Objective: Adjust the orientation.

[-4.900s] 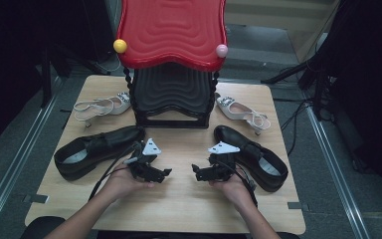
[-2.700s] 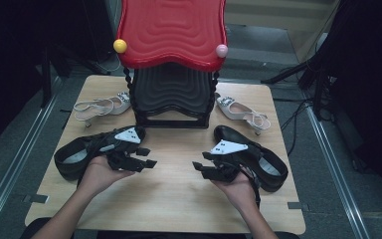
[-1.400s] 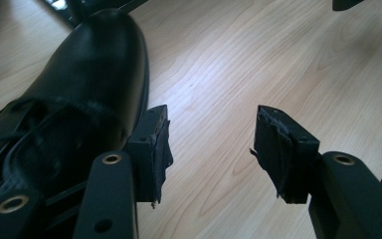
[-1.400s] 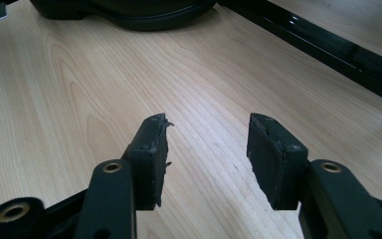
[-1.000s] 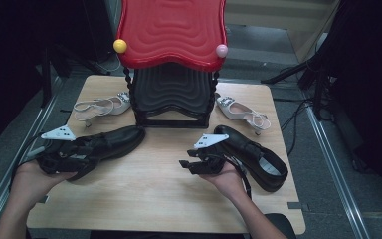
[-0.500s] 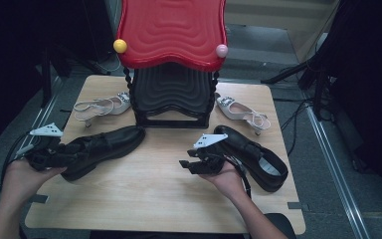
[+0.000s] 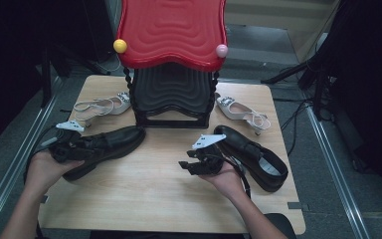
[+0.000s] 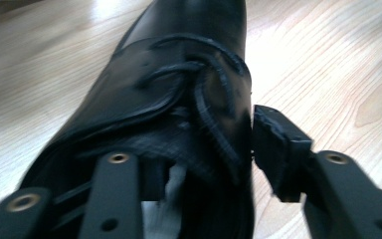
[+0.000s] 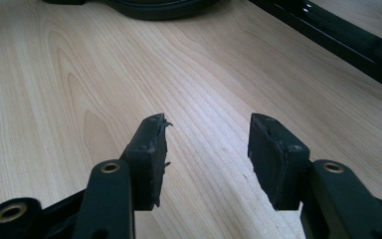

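A black lace-up shoe (image 7: 110,144) lies on the left of the wooden table (image 7: 149,194), toe toward the rack. My left gripper (image 7: 65,150) is at its heel end. In the left gripper view the shoe (image 8: 179,64) sits between the jaws of the left gripper (image 8: 204,154), which have just been closing: one jaw is inside the opening and the other pad presses the outer side by the laces. The second black shoe (image 7: 253,155) lies at the right. Just left of it, my right gripper (image 7: 189,167) (image 9: 206,149) is open over bare wood with nothing between its pads.
A black shoe rack with a red wavy top (image 7: 171,30) stands at the back middle of the table. A white strappy sandal (image 7: 102,104) lies to its left and another (image 7: 241,112) to its right. Metal rails run along the floor on both sides.
The left hand has moved right and down onto the left shoe's heel end, and its jaws have narrowed around the shoe. The right hand has stayed where it was.
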Tool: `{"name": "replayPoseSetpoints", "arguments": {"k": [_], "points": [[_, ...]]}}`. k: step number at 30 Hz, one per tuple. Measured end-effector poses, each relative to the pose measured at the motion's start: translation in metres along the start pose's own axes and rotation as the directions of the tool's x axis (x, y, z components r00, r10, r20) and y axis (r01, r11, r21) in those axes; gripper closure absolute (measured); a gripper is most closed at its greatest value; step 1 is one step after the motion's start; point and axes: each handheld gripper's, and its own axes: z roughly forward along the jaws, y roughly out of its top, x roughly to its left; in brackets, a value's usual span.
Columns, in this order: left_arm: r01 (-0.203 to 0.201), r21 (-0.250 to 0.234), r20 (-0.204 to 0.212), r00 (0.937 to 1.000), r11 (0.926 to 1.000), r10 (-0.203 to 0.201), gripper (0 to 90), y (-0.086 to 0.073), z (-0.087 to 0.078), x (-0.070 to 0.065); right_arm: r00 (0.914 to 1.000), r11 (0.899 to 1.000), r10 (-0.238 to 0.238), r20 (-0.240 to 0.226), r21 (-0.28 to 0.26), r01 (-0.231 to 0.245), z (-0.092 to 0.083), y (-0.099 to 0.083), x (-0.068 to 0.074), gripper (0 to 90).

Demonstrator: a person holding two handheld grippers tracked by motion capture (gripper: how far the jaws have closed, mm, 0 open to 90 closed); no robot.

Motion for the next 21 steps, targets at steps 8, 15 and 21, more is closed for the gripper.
{"name": "replayPoseSetpoints", "arguments": {"k": [8,15,21], "points": [[0.009,0.001,0.034,0.9994,1.0,-0.009,72.6,0.002,0.0,0.0,1.0,1.0,-0.006,-0.005,0.028,0.006,0.004,-0.001,0.001,50.1],[0.018,0.002,0.013,0.9998,0.9998,-0.018,81.0,0.005,-0.002,-0.008,0.9999,1.0,0.005,-0.01,0.006,-0.005,0.001,0.0,0.0,50.2],[0.028,-0.007,0.039,0.9989,0.9996,-0.027,81.2,0.004,-0.011,-0.015,0.9999,1.0,0.01,-0.013,-0.002,-0.01,0.0,-0.001,-0.001,50.3]]}}
